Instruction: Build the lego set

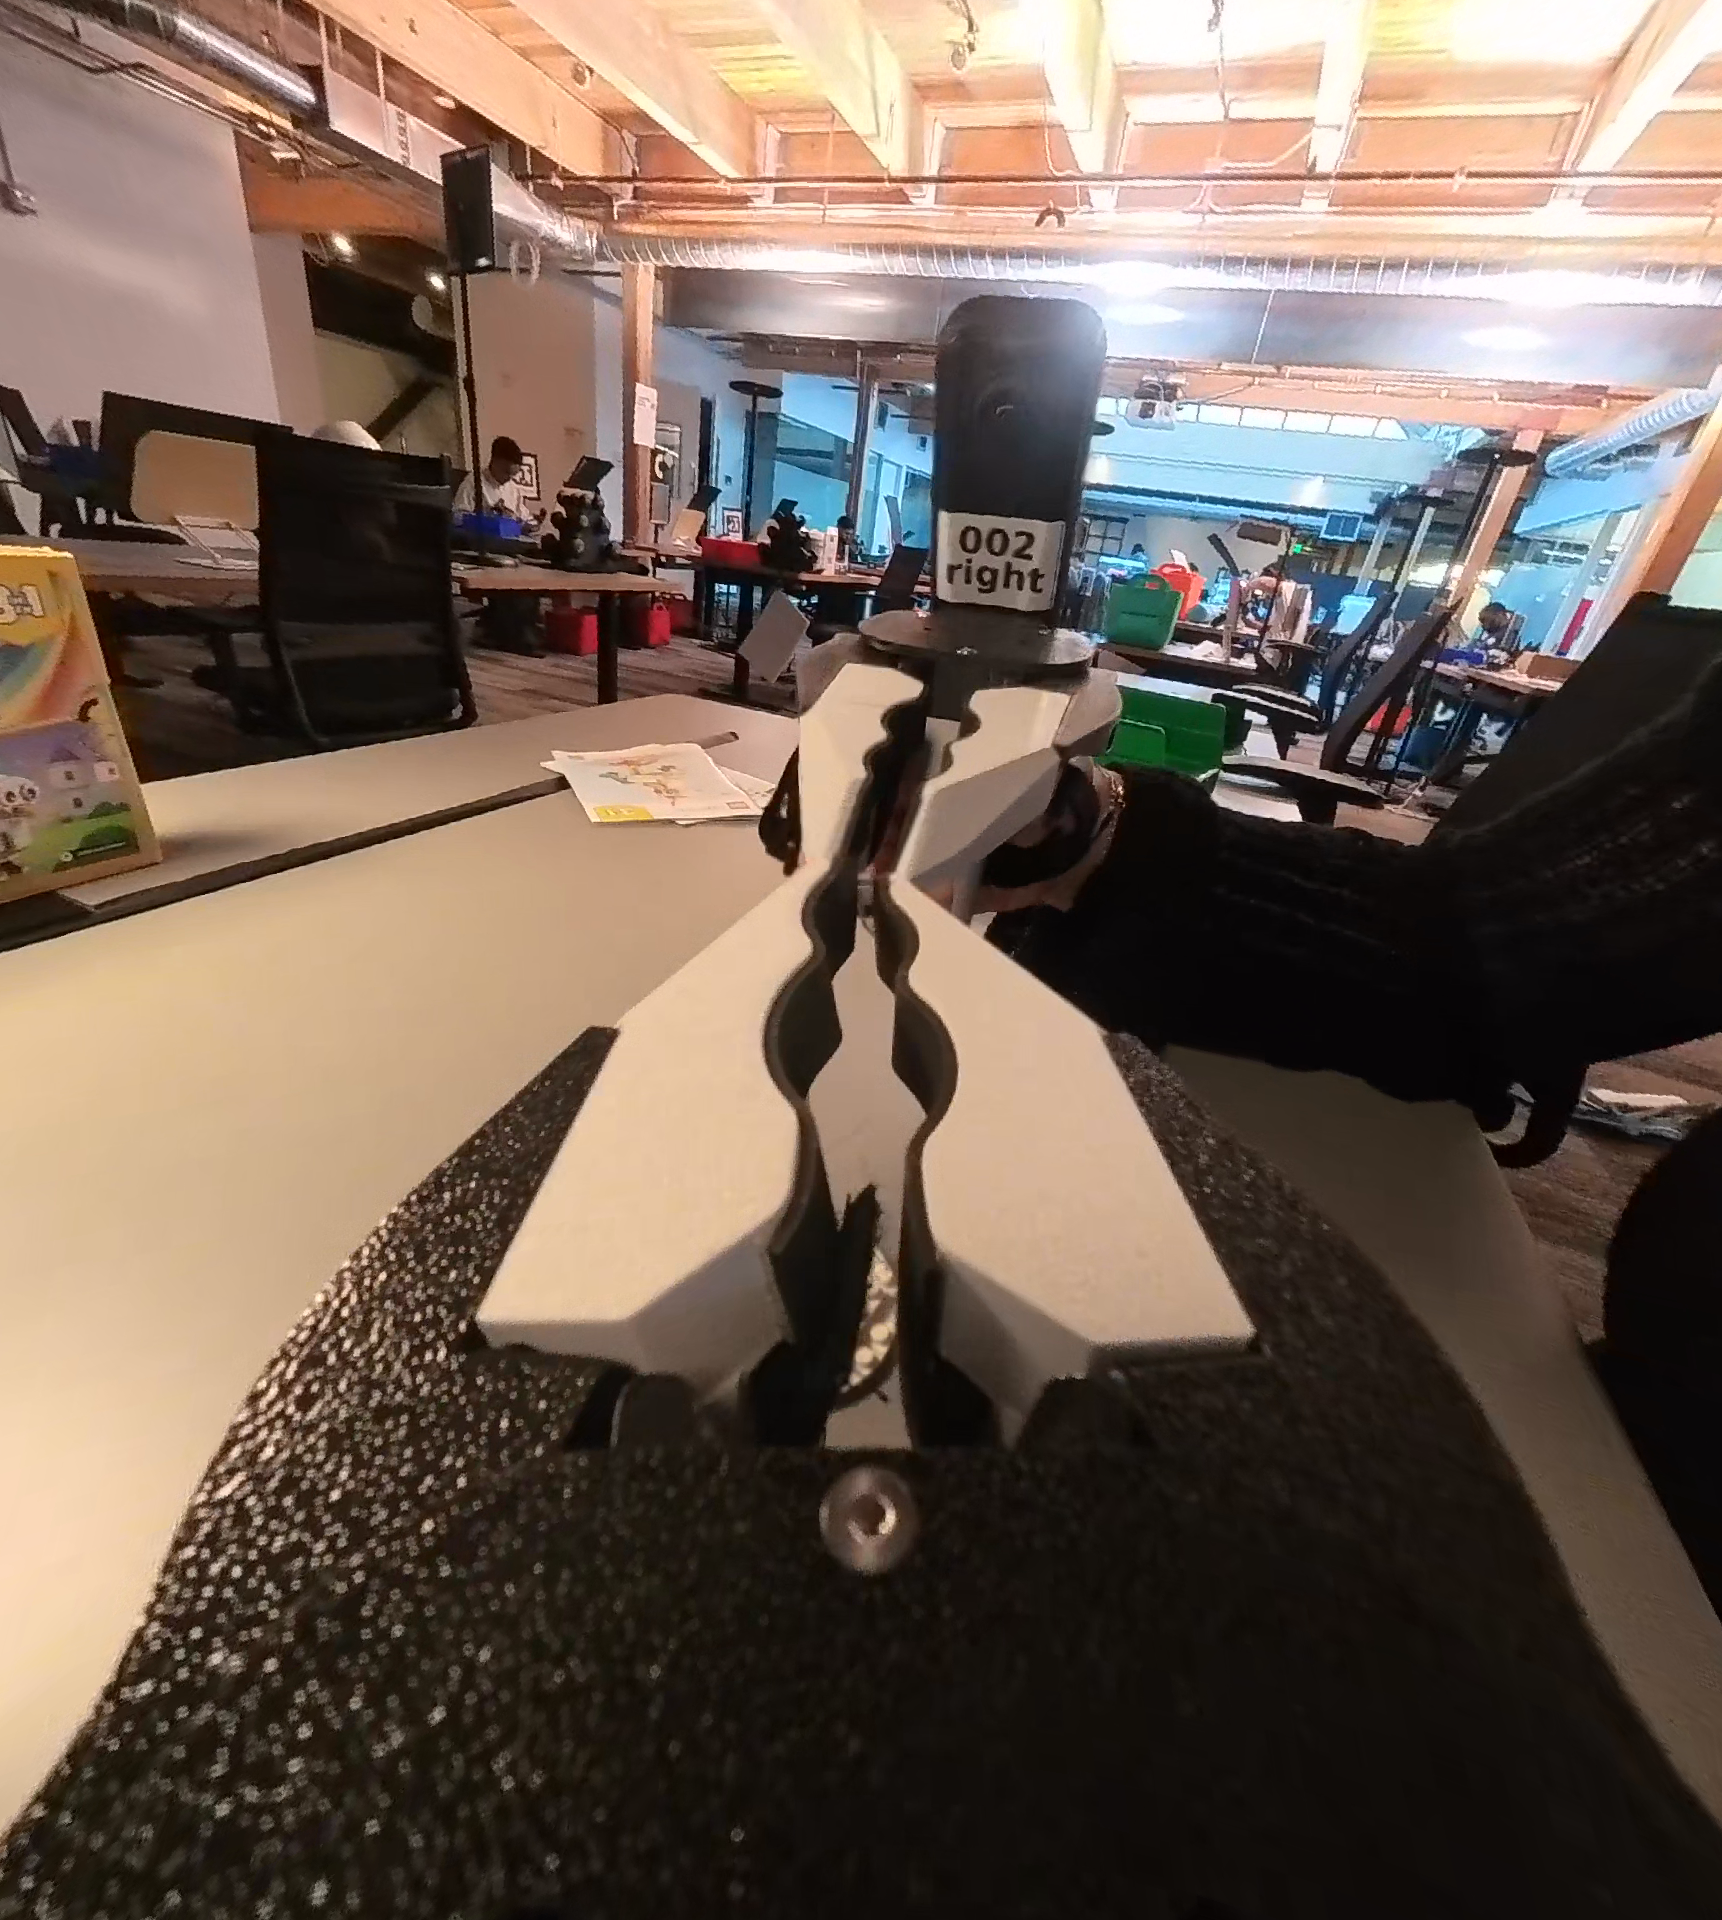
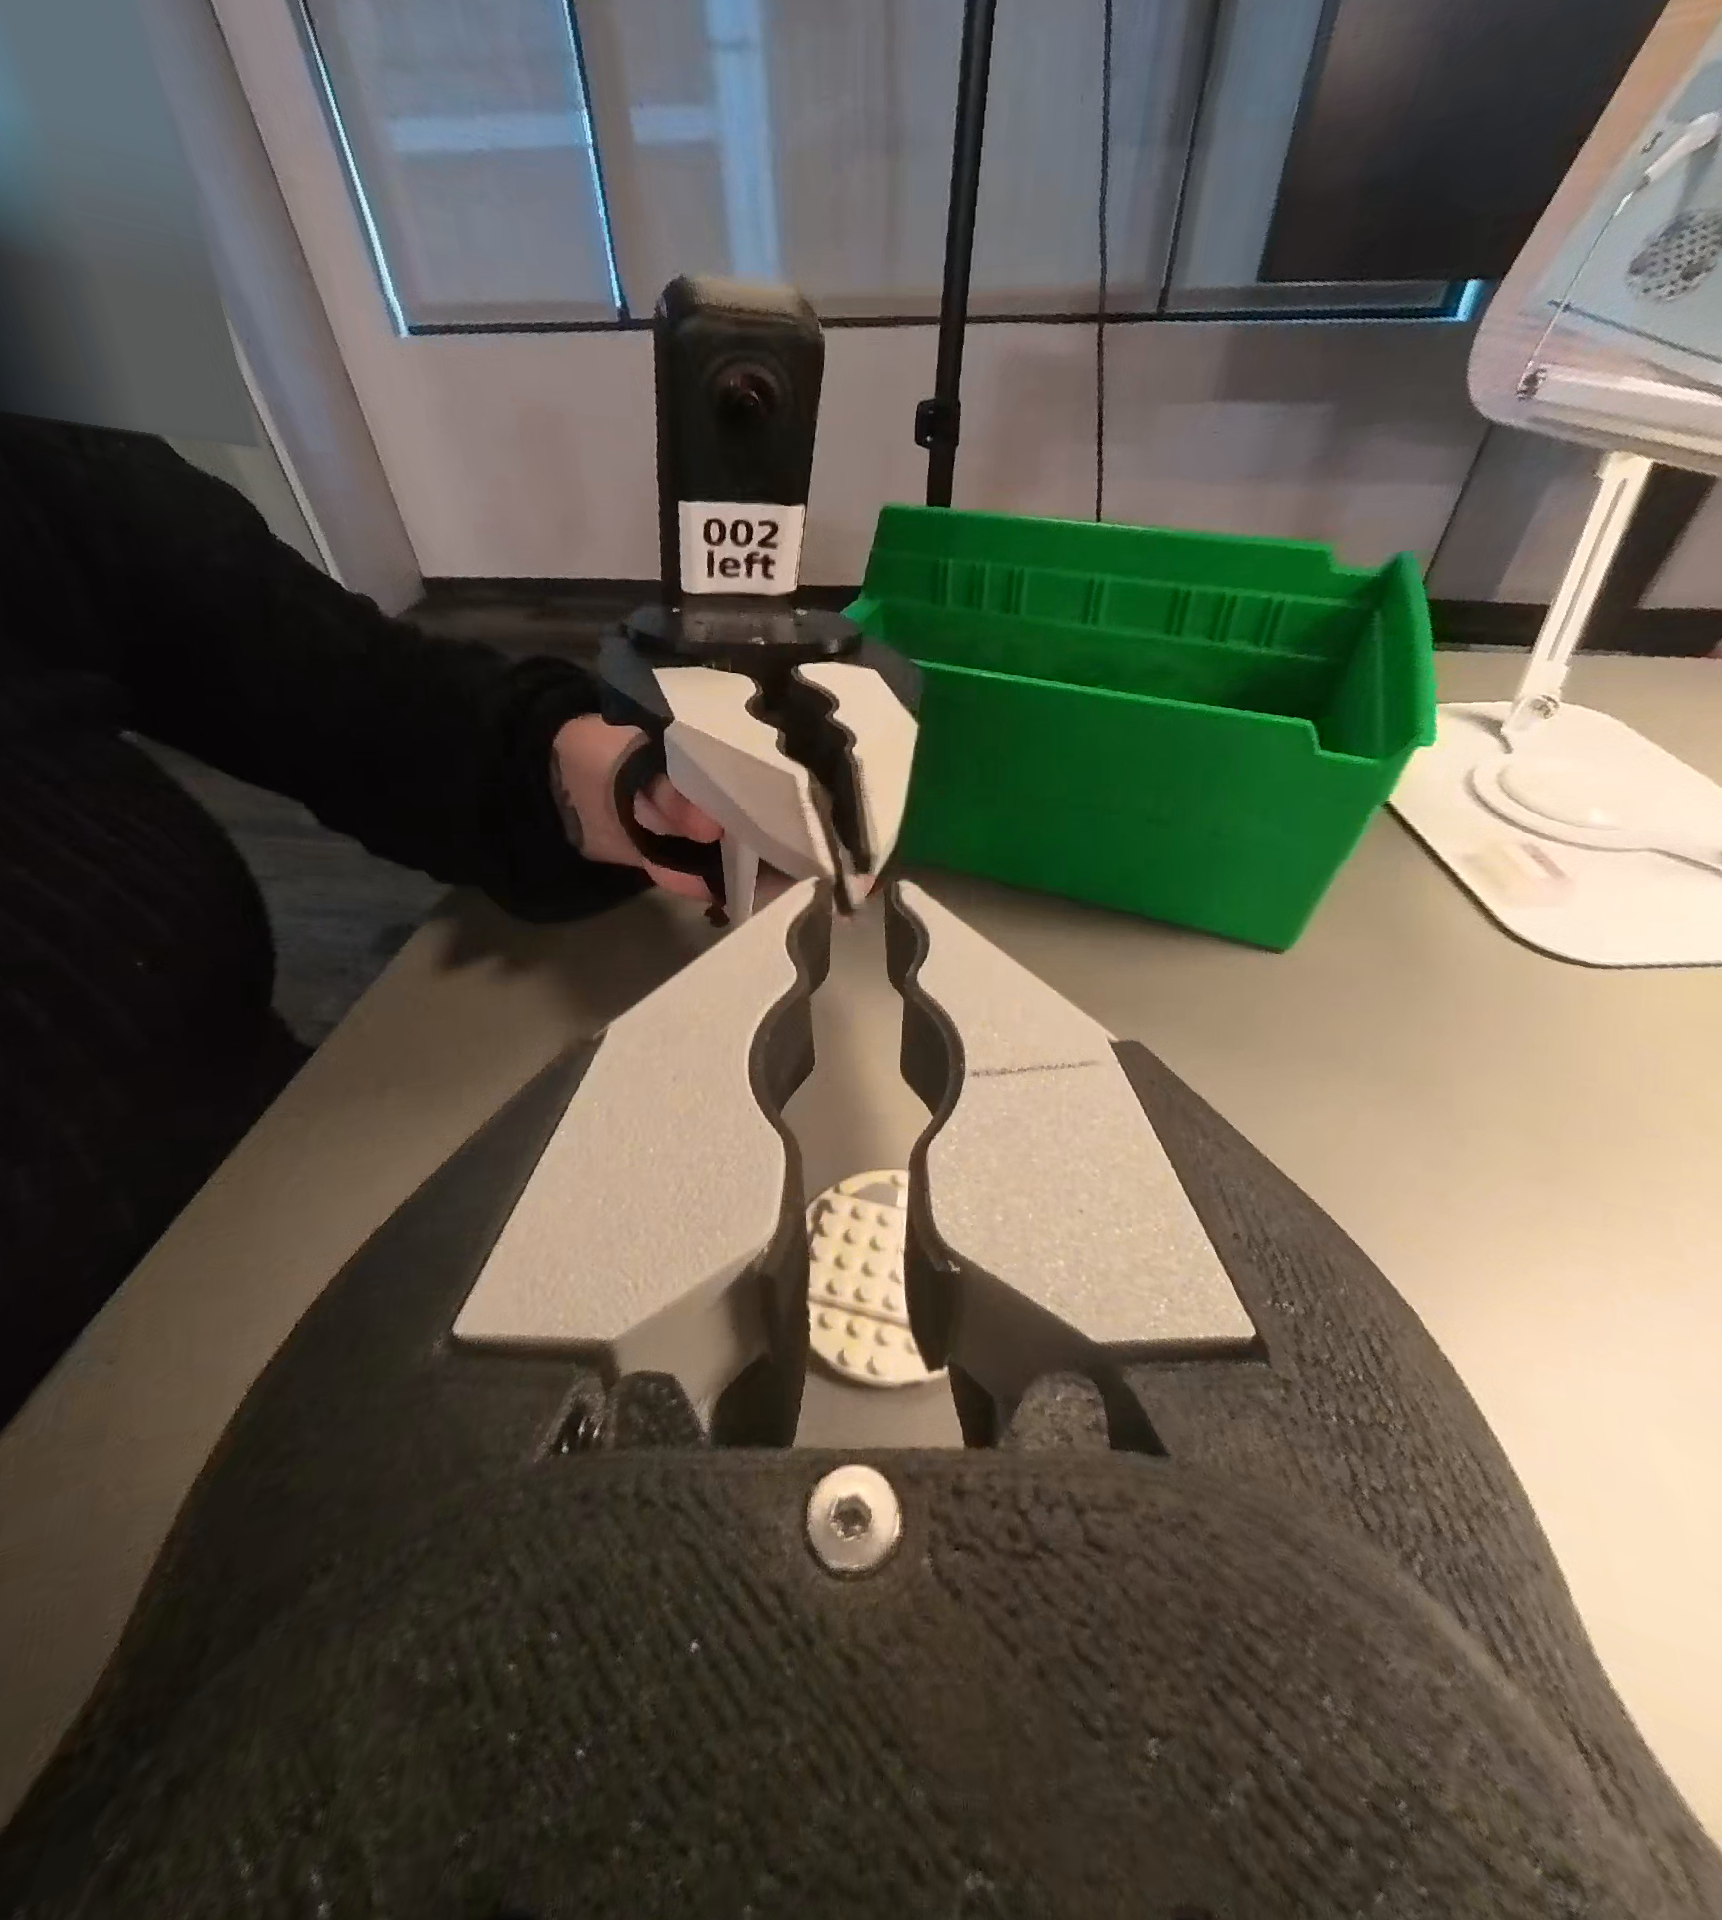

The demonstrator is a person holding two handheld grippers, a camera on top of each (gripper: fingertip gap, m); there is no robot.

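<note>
Round studded plate [image 2: 865, 1288]: flat on tabletop [image 2: 1356, 1195], under your R gripper.
R gripper [image 2: 855, 902]: your fingers narrow, tips meet L's.
L gripper [image 1: 865, 883]: fingers nearly closed; grip contents unclear.
Green bin [image 2: 1127, 790]: behind, on tabletop.
Booklet [image 1: 659, 784], lego box [image 1: 5, 727]: far side.

Round white studded plate [image 2: 862, 1294], made of joined sections with seams visible between them, lying flat and studs-up on the grey tabletop [image 2: 1356, 1195], near its left edge. Instruction booklet [image 1: 654, 784], open and flat, far across the tabletop. Colourful set box [image 1: 0, 727], upright, at the far left edge.
</note>
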